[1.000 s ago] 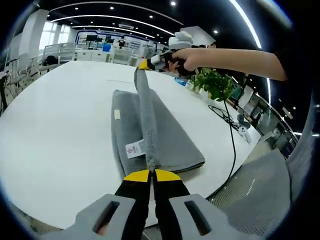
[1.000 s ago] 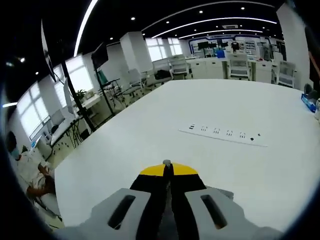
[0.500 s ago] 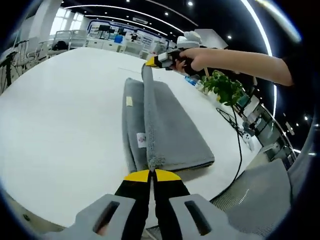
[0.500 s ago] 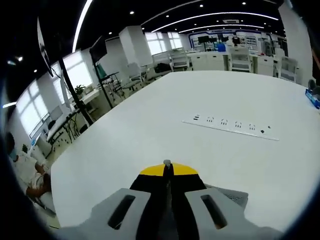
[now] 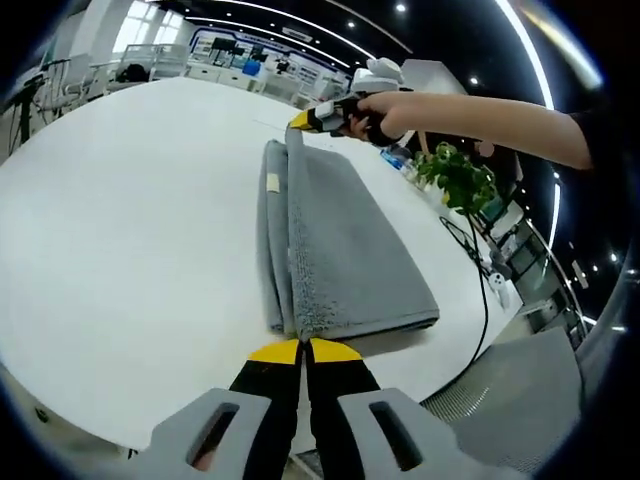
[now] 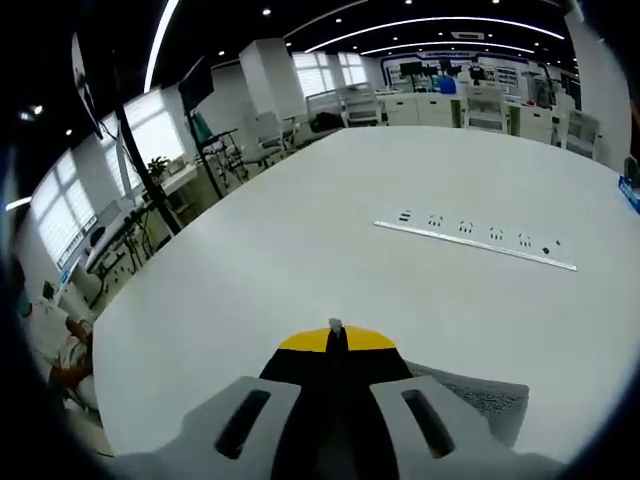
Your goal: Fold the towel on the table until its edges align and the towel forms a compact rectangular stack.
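Note:
A grey towel lies folded lengthwise on the white table, with a raised fold edge running from near to far. My left gripper is shut on the near corner of that edge. At the far end a person's hand holds my right gripper, shut on the far corner of the same edge. In the right gripper view the right gripper has its jaws closed, and a bit of grey towel shows under them at the lower right.
A potted green plant and a black cable sit at the table's right edge. A socket strip is set into the table. Chairs and desks stand beyond; a grey chair is near right.
The lifted towel edge has been lowered and carried right over the lower layers. The white label that showed near my left gripper is now covered.

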Motion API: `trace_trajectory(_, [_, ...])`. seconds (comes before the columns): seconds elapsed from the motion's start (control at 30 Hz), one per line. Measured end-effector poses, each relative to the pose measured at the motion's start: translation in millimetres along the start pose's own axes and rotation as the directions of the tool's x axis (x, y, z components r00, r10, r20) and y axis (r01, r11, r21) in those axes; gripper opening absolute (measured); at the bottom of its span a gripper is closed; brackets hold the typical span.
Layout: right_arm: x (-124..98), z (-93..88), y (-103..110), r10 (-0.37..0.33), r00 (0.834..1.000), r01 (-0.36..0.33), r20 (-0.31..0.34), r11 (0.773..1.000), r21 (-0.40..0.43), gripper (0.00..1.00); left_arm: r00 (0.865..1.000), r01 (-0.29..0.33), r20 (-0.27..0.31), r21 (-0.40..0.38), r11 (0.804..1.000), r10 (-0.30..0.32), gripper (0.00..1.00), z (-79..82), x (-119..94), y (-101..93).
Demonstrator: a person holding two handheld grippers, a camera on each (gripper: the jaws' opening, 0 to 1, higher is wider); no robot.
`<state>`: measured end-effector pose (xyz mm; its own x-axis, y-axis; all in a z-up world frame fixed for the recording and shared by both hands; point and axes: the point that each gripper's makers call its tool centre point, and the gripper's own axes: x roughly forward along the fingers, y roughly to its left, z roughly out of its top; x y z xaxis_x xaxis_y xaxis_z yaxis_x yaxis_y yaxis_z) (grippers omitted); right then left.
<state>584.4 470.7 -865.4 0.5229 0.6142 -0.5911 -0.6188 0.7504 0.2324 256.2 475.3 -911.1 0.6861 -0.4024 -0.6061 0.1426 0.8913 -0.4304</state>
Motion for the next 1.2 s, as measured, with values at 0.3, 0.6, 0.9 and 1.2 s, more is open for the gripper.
trace_trajectory(0.3, [16,-16.5,-1,-0.015,1.000,0.014,-0.022,0.999,-0.037,0.01,1.000,0.006,0.000,-0.020,1.000,-0.006,0.01,-2.7,4,1.0])
trace_trajectory(0.6, [21,-12.2,-6,0.029,0.999,-0.033,-0.037,0.994,-0.104,0.03,0.999,0.018,-0.030,0.004,1.000,-0.018,0.02,-2.7,5,2.4])
trace_trajectory(0.9, [-8,-11.6,-21,0.024,0.999,-0.028,-0.023,0.981,-0.192,0.13,0.999,0.047,0.010,0.065,0.997,-0.048,0.18,11.0,-3,-4.7])
trace_trajectory(1.2, [-40,-15.1,-40,-0.005,1.000,0.006,0.002,0.990,-0.141,0.22,0.999,0.024,0.025,0.140,0.990,-0.028,0.27,33.6,-8,-4.7])
